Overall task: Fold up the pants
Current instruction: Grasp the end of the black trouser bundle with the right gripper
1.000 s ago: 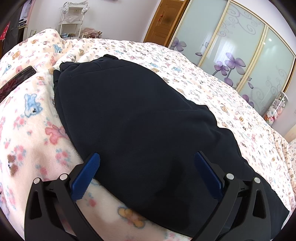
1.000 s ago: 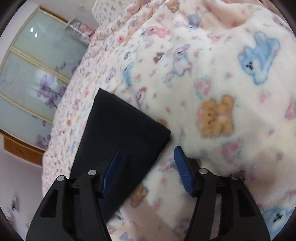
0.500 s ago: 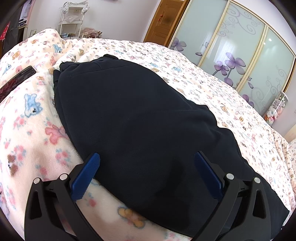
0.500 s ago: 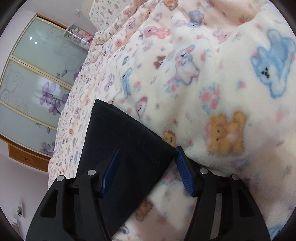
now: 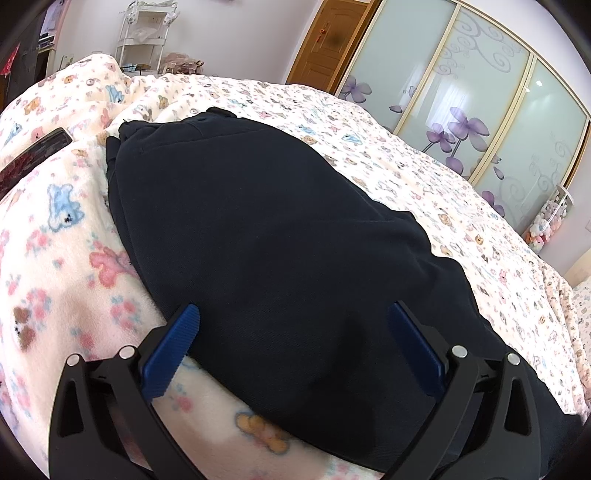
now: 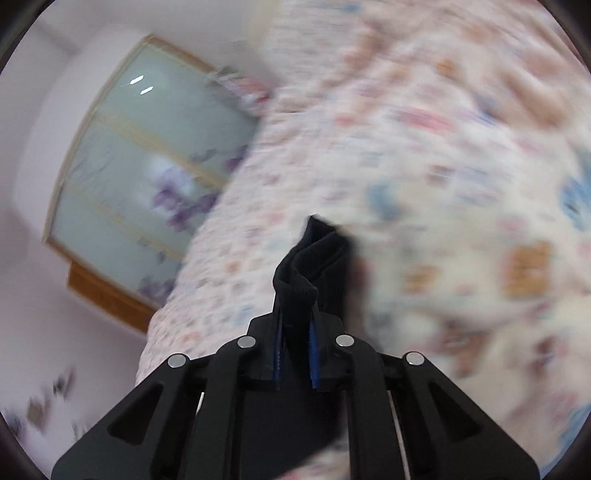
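A: Where are the pants (image 5: 266, 236) now, and what do your tools hold?

B: The dark pants lie flat along the bed (image 5: 424, 177), already doubled leg on leg it seems, waist end far from you; your left gripper (image 5: 295, 332) hangs over the near part with its jaws spread wide, gripping nothing; your right gripper (image 6: 295, 354) is pinched tight on a bunched hem of the pants (image 6: 314, 258), lifted off the blanket; that view is blurred by motion.

A: How should you do the fold well?

B: Judging from this, carry the hem in a low arc toward the waist; keep the cloth taut so no crease forms; press the left gripper down near the fold line to pin the lower layer; release only once the edges meet squarely.

A: Any containers?

B: A white rack (image 5: 142, 35) stands past the bed; its contents are too small to tell; nothing else holds anything.
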A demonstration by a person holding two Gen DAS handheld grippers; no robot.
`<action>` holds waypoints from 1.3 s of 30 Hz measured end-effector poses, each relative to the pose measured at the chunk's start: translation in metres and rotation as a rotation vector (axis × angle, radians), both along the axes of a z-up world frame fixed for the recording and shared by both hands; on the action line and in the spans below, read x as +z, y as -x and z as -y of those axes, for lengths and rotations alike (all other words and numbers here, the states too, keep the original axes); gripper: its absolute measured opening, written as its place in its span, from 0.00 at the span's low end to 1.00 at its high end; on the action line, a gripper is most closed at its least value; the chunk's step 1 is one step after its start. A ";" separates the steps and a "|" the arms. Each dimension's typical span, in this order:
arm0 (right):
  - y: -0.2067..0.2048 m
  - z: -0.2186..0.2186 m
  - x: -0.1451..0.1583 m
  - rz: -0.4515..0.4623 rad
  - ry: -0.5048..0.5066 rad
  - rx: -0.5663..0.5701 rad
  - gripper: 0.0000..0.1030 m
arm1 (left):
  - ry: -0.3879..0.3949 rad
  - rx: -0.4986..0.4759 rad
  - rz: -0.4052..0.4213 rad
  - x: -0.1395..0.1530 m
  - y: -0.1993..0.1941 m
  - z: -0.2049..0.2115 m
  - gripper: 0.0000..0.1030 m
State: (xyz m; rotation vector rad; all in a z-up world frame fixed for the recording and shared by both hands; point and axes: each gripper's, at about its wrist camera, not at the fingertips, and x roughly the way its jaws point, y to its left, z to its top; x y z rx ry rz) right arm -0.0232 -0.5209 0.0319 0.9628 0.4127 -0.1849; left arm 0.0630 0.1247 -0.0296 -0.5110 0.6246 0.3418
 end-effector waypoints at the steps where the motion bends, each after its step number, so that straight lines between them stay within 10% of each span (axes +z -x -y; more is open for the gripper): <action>1: -0.008 -0.012 0.010 0.016 0.014 0.036 0.11 | 0.003 0.000 0.003 0.000 0.001 -0.001 0.98; 10: -0.088 -0.214 0.075 0.153 0.080 0.537 0.11 | 0.027 0.004 0.025 0.003 0.003 -0.002 0.98; 13: -0.109 -0.299 0.051 0.116 0.067 0.725 0.11 | 0.062 0.010 0.057 0.004 0.007 -0.008 0.98; 17: -0.131 -0.391 -0.034 -0.178 0.149 0.880 0.11 | 0.123 0.051 0.115 0.007 0.018 -0.020 0.98; 26: -0.112 -0.425 -0.015 -0.078 0.212 0.930 0.11 | 0.158 0.215 0.201 0.018 0.042 -0.044 0.98; 31: -0.097 -0.463 -0.040 -0.221 0.419 1.086 0.55 | 0.177 0.238 0.189 0.017 0.045 -0.053 0.98; 37: -0.088 -0.439 -0.019 -0.067 0.120 1.068 0.79 | 0.186 0.247 0.200 0.017 0.046 -0.057 0.98; 39: -0.098 -0.432 -0.041 -0.157 0.027 1.035 0.78 | 0.183 0.239 0.200 0.017 0.044 -0.059 0.98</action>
